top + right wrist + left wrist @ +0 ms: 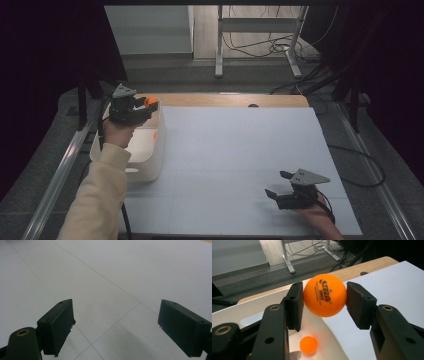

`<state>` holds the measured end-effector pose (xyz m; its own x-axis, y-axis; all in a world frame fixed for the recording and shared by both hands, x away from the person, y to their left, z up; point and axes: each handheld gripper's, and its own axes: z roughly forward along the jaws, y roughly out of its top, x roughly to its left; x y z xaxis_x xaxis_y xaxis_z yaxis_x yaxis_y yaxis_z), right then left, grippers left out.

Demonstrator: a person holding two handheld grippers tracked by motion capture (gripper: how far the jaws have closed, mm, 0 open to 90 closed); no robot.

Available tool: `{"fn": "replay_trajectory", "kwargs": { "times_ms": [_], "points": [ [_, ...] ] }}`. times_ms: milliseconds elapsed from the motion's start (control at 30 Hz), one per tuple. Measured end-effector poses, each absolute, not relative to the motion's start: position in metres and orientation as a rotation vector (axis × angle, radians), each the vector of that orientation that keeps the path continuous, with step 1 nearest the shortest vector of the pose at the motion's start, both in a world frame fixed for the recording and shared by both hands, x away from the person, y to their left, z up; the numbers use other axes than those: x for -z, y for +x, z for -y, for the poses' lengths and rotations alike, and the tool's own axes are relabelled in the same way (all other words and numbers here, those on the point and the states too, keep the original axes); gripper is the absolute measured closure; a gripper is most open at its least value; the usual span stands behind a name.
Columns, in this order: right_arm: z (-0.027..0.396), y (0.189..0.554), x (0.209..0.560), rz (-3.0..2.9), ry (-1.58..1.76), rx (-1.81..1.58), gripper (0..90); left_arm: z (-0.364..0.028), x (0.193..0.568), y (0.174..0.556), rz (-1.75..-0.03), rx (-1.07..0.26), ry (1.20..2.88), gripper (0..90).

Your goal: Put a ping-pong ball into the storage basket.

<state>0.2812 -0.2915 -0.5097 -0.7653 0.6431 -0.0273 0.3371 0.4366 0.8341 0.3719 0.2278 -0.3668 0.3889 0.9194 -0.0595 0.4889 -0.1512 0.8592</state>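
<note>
Above, the moment laid out part by part.

Left tongs (325, 296): pinching an orange table-tennis ball (325, 295) between both pads, one pad on each side at its widest girth, so that the round ball cannot roll out.

Held ball, place: in the air over the near corner of a white bin (150, 160), at the left edge of the tabletop (240, 150); the high view shows it as an orange spot at the tong tips (150, 102).

Why so high: the ball hangs above the rim rather than inside, a position that lets it fall into the bin once the pads part, judged from its place alone.

Second ball (308, 345): lying on the bin's floor, directly below the tongs, well apart from the held one.

Right tongs (115, 327): spread wide, nothing between the pads, hovering just over bare white tabletop at the near right (290, 192); apparently idle while the left hand works.

Bin: set beside the white sheet, within easy reach of the left forearm (100, 195).
</note>
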Motion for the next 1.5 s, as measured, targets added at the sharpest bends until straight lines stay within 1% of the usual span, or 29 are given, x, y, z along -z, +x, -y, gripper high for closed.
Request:
{"fn": "replay_trajectory", "kwargs": {
  "times_ms": [300,833,1033,1300,1500],
  "points": [
    [0.291,0.281,0.51,-2.353,0.837,-1.25,14.1,-0.232,0.37,0.374,-1.249,-0.63,1.788,50.0],
    [0.291,0.281,0.51,-2.353,0.839,-1.241,14.0,-0.234,0.39,0.393,-1.338,-0.6,1.841,50.0],
    [0.291,0.281,0.51,-2.354,0.835,-1.249,14.0,-0.235,0.399,0.402,-1.39,-0.573,1.888,50.0],
    [0.291,0.281,0.51,-2.354,0.838,-1.248,14.0,-0.232,0.408,0.408,-1.418,-0.548,1.941,50.0],
    [0.291,0.281,0.51,-2.354,0.836,-1.241,14.1,-0.232,0.409,0.409,-1.425,-0.539,1.949,50.0]
  ]
}}
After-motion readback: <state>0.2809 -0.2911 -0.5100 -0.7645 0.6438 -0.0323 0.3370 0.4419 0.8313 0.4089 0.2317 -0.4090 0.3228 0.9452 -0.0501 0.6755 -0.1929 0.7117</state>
